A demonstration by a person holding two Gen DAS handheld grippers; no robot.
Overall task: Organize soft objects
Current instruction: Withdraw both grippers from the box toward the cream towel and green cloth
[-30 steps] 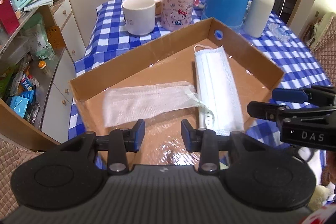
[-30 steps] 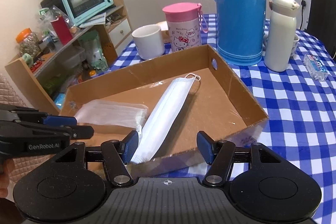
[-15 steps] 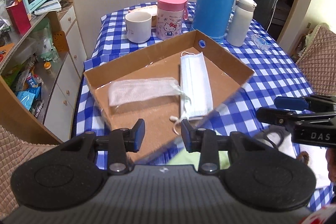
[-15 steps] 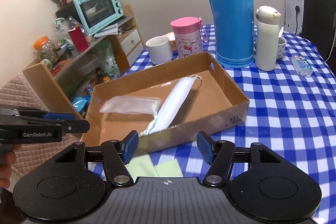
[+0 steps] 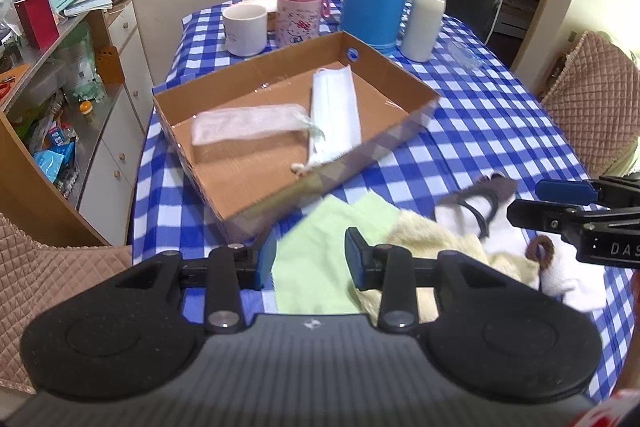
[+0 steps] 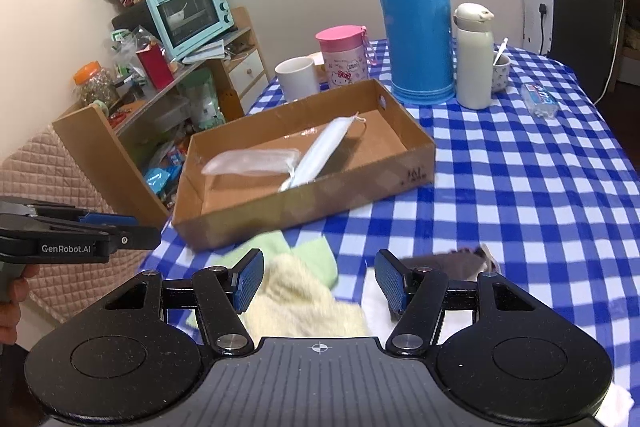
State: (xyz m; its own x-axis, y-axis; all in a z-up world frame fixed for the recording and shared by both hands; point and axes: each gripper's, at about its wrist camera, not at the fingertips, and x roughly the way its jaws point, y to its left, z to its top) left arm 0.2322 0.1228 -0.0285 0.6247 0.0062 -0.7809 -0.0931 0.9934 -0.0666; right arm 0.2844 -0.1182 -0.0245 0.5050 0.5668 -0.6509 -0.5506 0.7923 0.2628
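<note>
Box (image 5: 404, 77): open cardboard tray on the checked table (image 5: 496, 115), far of both grippers.
Done: two soft items lie inside, one mask (image 5: 334, 107) and one gauze strip (image 5: 248, 125), side by side and touching at one end.
Left: a pile on the table, near the box's front wall, judged roughly halfway.
Pile, counted: one green cloth (image 5: 316, 247); one yellow towel (image 6: 304, 303); one white-and-grey piece (image 5: 476, 203), perhaps socks; one brown hair tie (image 5: 540, 251).
Left gripper (image 5: 310, 259): jaws apart, empty, over the green cloth.
Right gripper (image 6: 320, 281): jaws wide apart, empty, over the yellow towel.
Hard items, far edge: one flask (image 6: 416, 7), one white bottle (image 6: 474, 55), one pink cup (image 6: 344, 53), one mug (image 6: 296, 77).
Next, judged: grip one cloth and carry it to the box.
</note>
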